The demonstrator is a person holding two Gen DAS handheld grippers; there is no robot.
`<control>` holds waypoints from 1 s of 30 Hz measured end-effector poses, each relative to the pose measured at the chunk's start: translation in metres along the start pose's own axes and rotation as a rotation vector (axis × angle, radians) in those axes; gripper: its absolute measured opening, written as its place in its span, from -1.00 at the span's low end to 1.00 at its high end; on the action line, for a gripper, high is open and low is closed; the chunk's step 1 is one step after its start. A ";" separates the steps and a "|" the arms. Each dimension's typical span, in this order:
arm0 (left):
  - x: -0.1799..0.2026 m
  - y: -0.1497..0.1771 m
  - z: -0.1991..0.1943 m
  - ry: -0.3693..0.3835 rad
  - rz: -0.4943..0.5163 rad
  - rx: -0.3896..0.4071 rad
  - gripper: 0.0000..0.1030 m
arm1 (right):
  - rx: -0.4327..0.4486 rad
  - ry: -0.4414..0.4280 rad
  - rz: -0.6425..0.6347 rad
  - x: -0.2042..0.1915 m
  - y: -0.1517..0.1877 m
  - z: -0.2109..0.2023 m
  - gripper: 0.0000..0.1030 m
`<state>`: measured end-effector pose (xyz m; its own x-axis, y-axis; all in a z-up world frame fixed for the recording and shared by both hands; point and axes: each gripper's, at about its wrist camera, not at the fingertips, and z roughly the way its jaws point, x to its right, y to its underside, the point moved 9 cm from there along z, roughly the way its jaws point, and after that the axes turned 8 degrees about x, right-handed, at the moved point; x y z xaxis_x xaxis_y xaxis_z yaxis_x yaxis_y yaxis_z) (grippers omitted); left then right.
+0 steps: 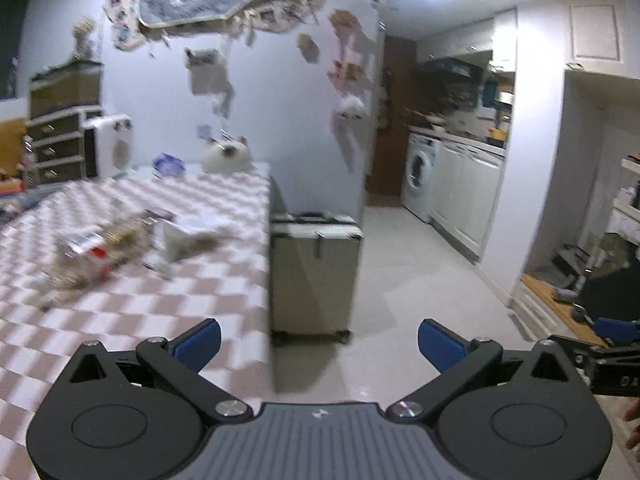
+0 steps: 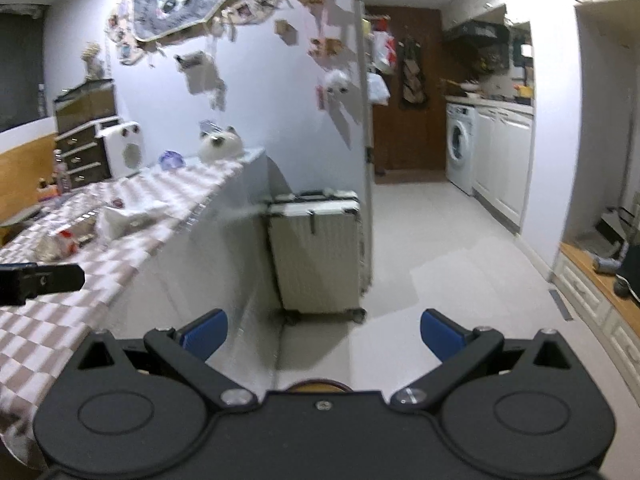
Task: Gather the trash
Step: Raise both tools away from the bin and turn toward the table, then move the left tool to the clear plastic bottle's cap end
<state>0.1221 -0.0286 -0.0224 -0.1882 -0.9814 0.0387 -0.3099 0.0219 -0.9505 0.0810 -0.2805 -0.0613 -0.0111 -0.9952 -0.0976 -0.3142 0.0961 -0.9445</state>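
Both tools, left tool (image 1: pixel 319 344) and right tool (image 2: pixel 324 334), gape wide, empty; approach the blurred trash heap (image 1: pixel 120 248) on the worktop (image 1: pixel 132 312) slowly, one piece first.

Both tongs, left (image 1: pixel 319 344) and right (image 2: pixel 323 334), have black linkage arms with silver screws, round black housings and blue fingertips (image 1: pixel 199 345).

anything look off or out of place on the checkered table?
Yes: a loose heap of litter lies mid-table on the checkered tablecloth, with what looks like crumpled wrappers and a white bag beside it. Motion blur hides details. Both the left hand-held gripper and right hand-held gripper are open, holding nothing.
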 end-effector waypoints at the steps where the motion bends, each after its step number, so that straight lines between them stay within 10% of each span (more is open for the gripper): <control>1: -0.006 -0.003 -0.001 -0.011 0.003 0.007 1.00 | 0.008 -0.011 -0.004 -0.006 -0.002 0.001 1.00; 19: -0.180 -0.034 0.013 -0.195 0.004 0.022 1.00 | 0.106 -0.194 -0.069 -0.119 -0.043 0.053 1.00; 30: -0.276 -0.012 0.061 -0.171 0.043 -0.064 1.00 | 0.151 -0.270 -0.096 -0.182 -0.061 0.100 1.00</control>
<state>0.2347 0.2298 -0.0405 -0.0427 -0.9973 -0.0598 -0.3642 0.0712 -0.9286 0.1970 -0.1028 -0.0176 0.2705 -0.9604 -0.0669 -0.1575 0.0244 -0.9872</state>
